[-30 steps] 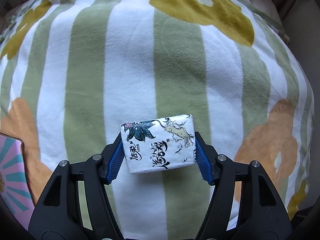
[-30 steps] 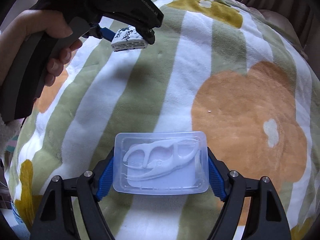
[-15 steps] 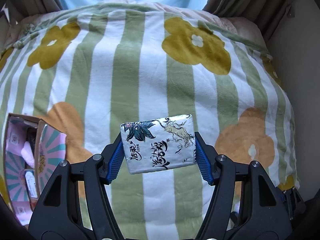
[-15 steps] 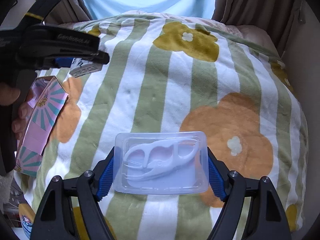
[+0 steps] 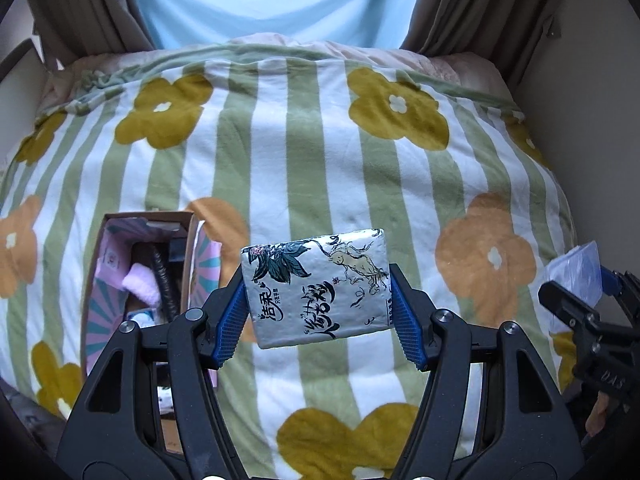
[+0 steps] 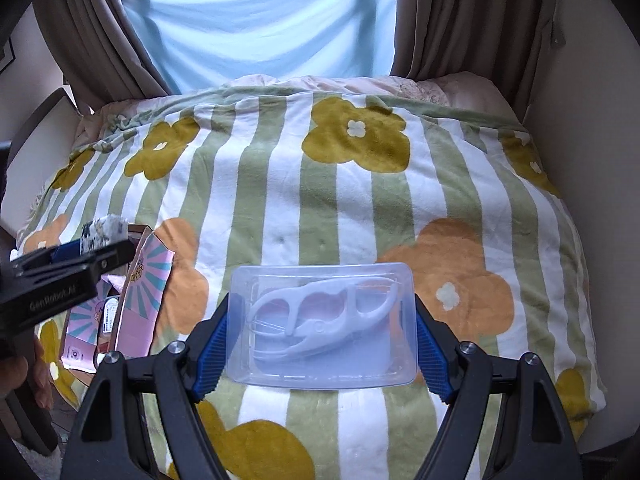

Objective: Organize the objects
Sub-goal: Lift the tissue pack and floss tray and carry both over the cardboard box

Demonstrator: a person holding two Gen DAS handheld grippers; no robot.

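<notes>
A striped floral blanket (image 5: 304, 168) covers the bed. On its left side lies an open pink cardboard box (image 5: 140, 280) with small items inside. The left gripper (image 5: 316, 312) clamps a printed tissue pack (image 5: 316, 284), held above the blanket just right of the box. The right gripper (image 6: 320, 336) clamps a clear plastic floss-pick case (image 6: 320, 324) above the blanket

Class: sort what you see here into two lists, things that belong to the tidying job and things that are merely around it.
Part of the job:
left tool, shut on the tissue pack
right tool, shut on the clear floss-pick case
open pink box with items inside

Just surroundings:
flowered striped blanket
brown curtains
</notes>
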